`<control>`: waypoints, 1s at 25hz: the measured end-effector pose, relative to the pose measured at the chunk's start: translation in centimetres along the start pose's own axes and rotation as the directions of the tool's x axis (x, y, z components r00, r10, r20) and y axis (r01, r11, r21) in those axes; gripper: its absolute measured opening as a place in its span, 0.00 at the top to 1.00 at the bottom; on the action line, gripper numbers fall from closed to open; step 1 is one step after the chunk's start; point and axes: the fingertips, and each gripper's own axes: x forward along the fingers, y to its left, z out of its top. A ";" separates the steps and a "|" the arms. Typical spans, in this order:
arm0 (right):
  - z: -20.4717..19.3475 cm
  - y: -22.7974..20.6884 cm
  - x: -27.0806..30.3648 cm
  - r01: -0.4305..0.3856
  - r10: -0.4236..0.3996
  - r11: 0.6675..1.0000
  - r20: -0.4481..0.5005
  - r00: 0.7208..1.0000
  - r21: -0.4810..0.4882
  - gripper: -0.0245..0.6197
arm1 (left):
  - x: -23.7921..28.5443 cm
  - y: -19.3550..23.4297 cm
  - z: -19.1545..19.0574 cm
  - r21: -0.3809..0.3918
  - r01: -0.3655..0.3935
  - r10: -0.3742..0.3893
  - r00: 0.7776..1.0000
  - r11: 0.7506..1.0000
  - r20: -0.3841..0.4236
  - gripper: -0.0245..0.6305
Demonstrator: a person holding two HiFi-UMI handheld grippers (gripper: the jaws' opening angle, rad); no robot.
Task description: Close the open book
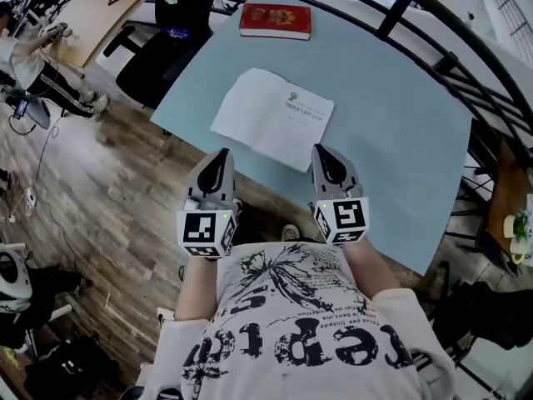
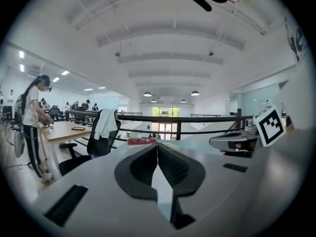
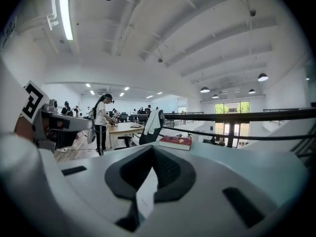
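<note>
Head view: open white-paged book lying flat near the front edge of the pale blue counter. The left tool and right tool sit just beside its near corner, one on either side. Both tools have their jaws pressed together and hold nothing. A closed red book lies at the counter's far edge, well apart.
</note>
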 end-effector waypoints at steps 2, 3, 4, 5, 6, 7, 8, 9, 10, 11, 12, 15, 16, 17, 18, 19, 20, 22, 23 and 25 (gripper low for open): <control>0.1 -0.2 1.5 0.048 -0.048 0.999 -0.009 0.999 0.017 0.95 | 2.3 1.3 0.4 0.016 0.054 -0.053 0.998 0.998 -0.012 0.93; 0.2 -0.2 2.2 0.072 -0.072 0.997 -0.015 0.997 0.025 0.95 | 3.3 2.0 0.6 0.020 0.082 -0.081 0.996 0.996 -0.020 0.93; 0.3 -0.1 3.0 0.094 -0.093 0.995 -0.019 0.995 0.032 0.95 | 4.3 2.6 0.7 0.023 0.108 -0.108 0.994 0.994 -0.029 0.93; 0.5 0.0 3.7 0.113 -0.112 0.993 -0.023 0.993 0.037 0.95 | 5.2 3.3 0.8 0.027 0.133 -0.132 0.990 0.991 -0.040 0.93; 0.6 0.1 4.5 0.130 -0.129 0.991 -0.027 0.991 0.042 0.95 | 6.1 3.9 0.8 0.031 0.157 -0.156 0.987 0.987 -0.050 0.93; 0.7 0.2 5.2 0.147 -0.146 0.988 -0.030 0.989 0.046 0.95 | 6.8 4.5 0.7 0.035 0.182 -0.180 0.982 0.983 -0.061 0.93; 0.6 0.3 5.8 0.164 -0.162 0.985 -0.036 0.986 0.050 0.95 | 7.5 4.9 0.4 0.036 0.208 -0.205 0.976 0.978 -0.071 0.93; 0.5 0.5 6.3 0.182 -0.179 0.982 -0.042 0.983 0.055 0.95 | 8.0 5.2 0.0 0.034 0.232 -0.229 0.970 0.972 -0.084 0.93; 0.2 0.6 6.8 0.199 -0.196 0.978 -0.050 0.979 0.060 0.95 | 8.4 5.4 -0.5 0.029 0.256 -0.252 0.963 0.966 -0.100 0.93; 0.0 0.8 7.1 0.214 -0.211 0.975 -0.058 0.976 0.065 0.95 | 8.7 5.7 -1.2 0.021 0.276 -0.272 0.955 0.961 -0.118 0.93; -0.3 1.0 7.5 0.229 -0.224 0.971 -0.066 0.972 0.071 0.95 | 9.0 5.9 -1.9 0.014 0.294 -0.290 0.947 0.956 -0.137 0.93; -1.4 1.8 8.2 0.258 -0.250 0.962 -0.096 0.964 0.086 0.95 | 9.2 6.3 -4.1 0.005 0.336 -0.328 0.924 0.942 -0.194 0.93; -1.9 2.2 8.3 0.262 -0.252 0.961 -0.108 0.962 0.090 0.95 | 9.2 6.4 -5.0 0.000 0.344 -0.337 0.918 0.939 -0.211 0.93; -2.4 2.5 8.3 0.263 -0.251 0.960 -0.119 0.961 0.093 0.95 | 9.0 6.5 -5.9 -0.010 0.350 -0.343 0.912 0.937 -0.226 0.93; -2.9 2.9 8.3 0.260 -0.247 0.961 -0.130 0.960 0.095 0.95 | 8.8 6.5 -6.9 -0.028 0.352 -0.348 0.906 0.936 -0.239 0.93; -3.4 3.3 8.3 0.253 -0.239 0.963 -0.137 0.961 0.094 0.95 | 8.6 6.4 -7.9 -0.052 0.352 -0.353 0.901 0.935 -0.252 0.93; -3.9 3.6 8.3 0.245 -0.231 0.965 -0.142 0.963 0.092 0.95 | 8.4 6.2 -9.1 -0.081 0.351 -0.359 0.895 0.933 -0.266 0.93; -5.0 4.1 8.2 0.230 -0.215 0.969 -0.152 0.965 0.087 0.95 | 8.1 5.8 -11.7 -0.144 0.342 -0.370 0.881 0.929 -0.295 0.93; -5.6 4.3 8.2 0.224 -0.209 0.971 -0.162 0.965 0.085 0.95 | 7.9 5.6 -13.0 -0.177 0.334 -0.375 0.874 0.926 -0.310 0.93; -6.5 4.6 8.0 0.215 -0.199 0.974 -0.186 0.962 0.073 0.95 | 7.8 5.4 -15.3 -0.255 0.298 -0.374 0.865 0.920 -0.335 0.93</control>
